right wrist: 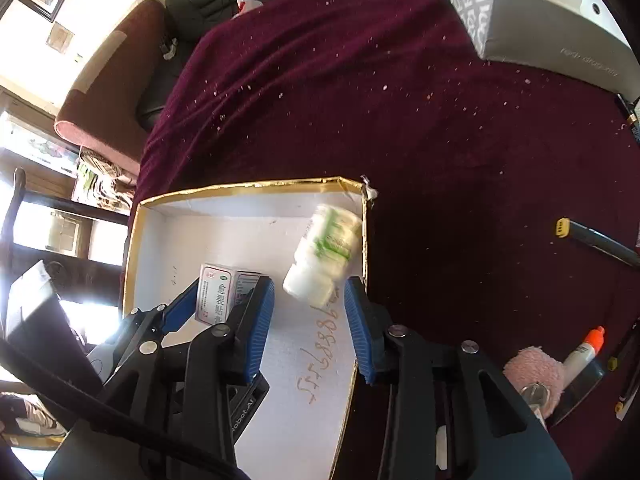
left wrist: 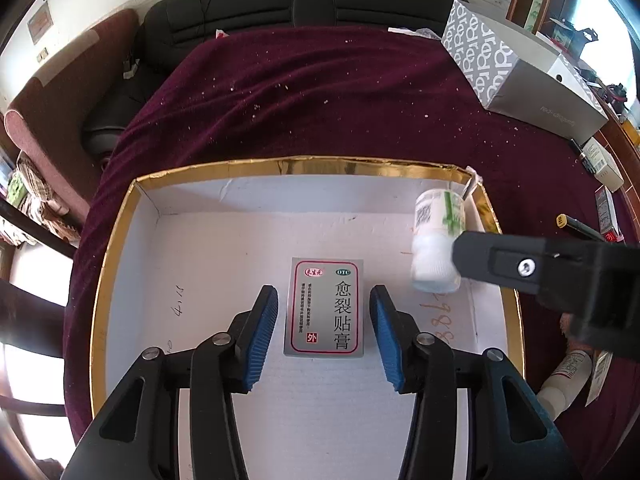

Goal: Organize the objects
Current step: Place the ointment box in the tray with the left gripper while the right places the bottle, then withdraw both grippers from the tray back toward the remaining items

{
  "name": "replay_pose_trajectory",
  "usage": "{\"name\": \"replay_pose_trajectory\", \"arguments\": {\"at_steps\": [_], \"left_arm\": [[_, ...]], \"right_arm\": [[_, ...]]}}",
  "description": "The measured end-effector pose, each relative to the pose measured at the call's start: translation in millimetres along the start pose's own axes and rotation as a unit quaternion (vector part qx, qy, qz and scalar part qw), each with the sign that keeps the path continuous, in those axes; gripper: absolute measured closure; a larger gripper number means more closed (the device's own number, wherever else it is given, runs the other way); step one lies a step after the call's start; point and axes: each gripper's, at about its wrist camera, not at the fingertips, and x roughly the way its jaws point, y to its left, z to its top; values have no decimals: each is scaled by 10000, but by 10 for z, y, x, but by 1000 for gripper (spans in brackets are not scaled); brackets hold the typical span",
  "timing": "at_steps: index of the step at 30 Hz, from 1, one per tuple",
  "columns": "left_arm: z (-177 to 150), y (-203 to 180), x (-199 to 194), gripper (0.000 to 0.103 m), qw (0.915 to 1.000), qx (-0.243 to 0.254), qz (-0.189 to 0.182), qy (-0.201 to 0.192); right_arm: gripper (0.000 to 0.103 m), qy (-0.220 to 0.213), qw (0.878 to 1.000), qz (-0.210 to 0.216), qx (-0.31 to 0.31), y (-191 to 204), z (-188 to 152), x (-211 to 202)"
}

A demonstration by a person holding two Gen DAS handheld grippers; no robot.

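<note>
Jaws of the left gripper (left wrist: 324, 330) stand apart on either side of a small flat silver-grey medicine carton with a red-bordered label (left wrist: 324, 307), with a visible gap at each blue ribbed pad, so they grip nothing. Those of the right gripper (right wrist: 309, 330) are likewise parted and empty; a white plastic pill bottle with a green-striped label (right wrist: 326, 256) lies just beyond their tips, blurred, on its side or tipping, cap end toward the gripper.

Both things sit inside a shallow white cardboard box with a gold foil rim (left wrist: 304, 166), which rests on a bench draped in dark maroon cloth (left wrist: 304, 92). The carton lies flat near the middle of the box floor; the bottle is close to the right wall, near the far corner.

By the look of it the carton is light and thin-walled. Its faces would dent under a hard squeeze, so a modest grip across the two long edges, about mid-length, seems safest. The bottle is probably light too, rigid and smooth, and being round it could roll or slip sideways between the pads. Taking it across the labelled body, not the narrower cap, should give the ribbed pads more to bite on.
</note>
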Motion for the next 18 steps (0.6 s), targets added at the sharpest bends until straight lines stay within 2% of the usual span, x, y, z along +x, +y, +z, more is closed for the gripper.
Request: {"name": "replay_pose_trajectory", "arguments": {"at_steps": [2, 5, 11, 18], "left_arm": [[2, 7, -36, 57, 10000, -3, 35, -35], [1, 7, -107, 56, 9998, 31, 141, -107], [-33, -73, -332, 56, 9987, 239, 333, -318], [-100, -176, -703, 56, 9978, 137, 327, -561]], "right_arm": [[68, -75, 10000, 4, 0, 4, -8, -68], [61, -209, 9998, -16, 20, -4, -25, -199], [61, -417, 9991, -83, 61, -105, -151, -467], [61, -738, 9970, -248, -47, -243, -318, -837]]}}
